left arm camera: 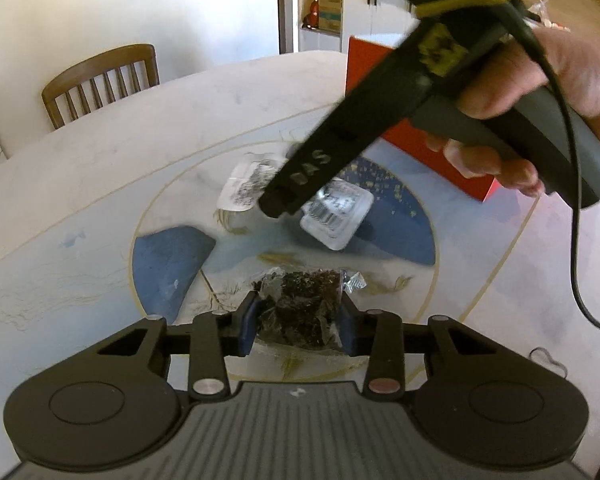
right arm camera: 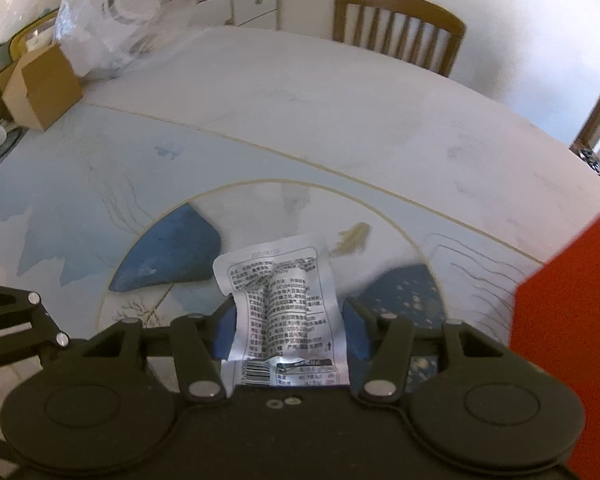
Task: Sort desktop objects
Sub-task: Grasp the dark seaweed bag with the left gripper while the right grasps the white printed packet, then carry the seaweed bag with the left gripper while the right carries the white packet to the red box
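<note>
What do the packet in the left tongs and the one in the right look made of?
Dark packet: clear, glossy plastic film, it seems; dark crumbly contents show through and the edges crinkle.
Printed sachet: silvery foil-like laminate, probably; it creases sharply and glints near the barcode.

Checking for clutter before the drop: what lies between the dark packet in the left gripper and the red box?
In the left wrist view, a clear packet with a barcode lies between the dark packet and the red box.
</note>
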A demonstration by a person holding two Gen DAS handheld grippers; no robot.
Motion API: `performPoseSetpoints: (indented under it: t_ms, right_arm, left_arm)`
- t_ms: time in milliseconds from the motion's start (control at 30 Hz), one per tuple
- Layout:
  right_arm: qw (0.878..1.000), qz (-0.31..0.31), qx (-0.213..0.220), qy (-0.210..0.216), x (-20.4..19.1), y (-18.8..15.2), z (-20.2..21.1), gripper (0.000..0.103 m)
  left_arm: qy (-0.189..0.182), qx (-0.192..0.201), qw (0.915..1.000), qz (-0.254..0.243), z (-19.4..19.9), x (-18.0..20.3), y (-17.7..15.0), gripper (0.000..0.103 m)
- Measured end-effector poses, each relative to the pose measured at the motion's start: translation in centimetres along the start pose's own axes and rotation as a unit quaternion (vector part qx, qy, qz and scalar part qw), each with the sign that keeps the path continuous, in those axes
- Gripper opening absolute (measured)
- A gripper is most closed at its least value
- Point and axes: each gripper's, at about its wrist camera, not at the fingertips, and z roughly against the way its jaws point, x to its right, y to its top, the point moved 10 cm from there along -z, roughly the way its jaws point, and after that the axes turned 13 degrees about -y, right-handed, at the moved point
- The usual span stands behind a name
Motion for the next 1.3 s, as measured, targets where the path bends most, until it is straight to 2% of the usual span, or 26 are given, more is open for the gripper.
performPoseSetpoints:
  t_ms: [333, 833, 1300]
  right_arm:
    - [0.999, -0.033, 0.012, -0.012, 2.6, -1.3, 4.8, 0.055]
    - [0.995, -0.087, 0.043, -0.018, 7.9, -3.7, 12.0, 0.055]
    - [0.989, -0.134, 0.057, -0.033, 14.6, -7.0, 16.3, 0.055]
  left_arm:
    - [0.0, 0.037, 0.9993, 0.008, 3.0, 1.0, 3.5, 0.038]
    - [-0.011, 0.078, 0.9968, -0.015, 5.4, 4.8, 9.1, 0.038]
    - [-0.025, 0.09, 0.9948, -0.04, 4.1, 9.3, 13.4, 0.038]
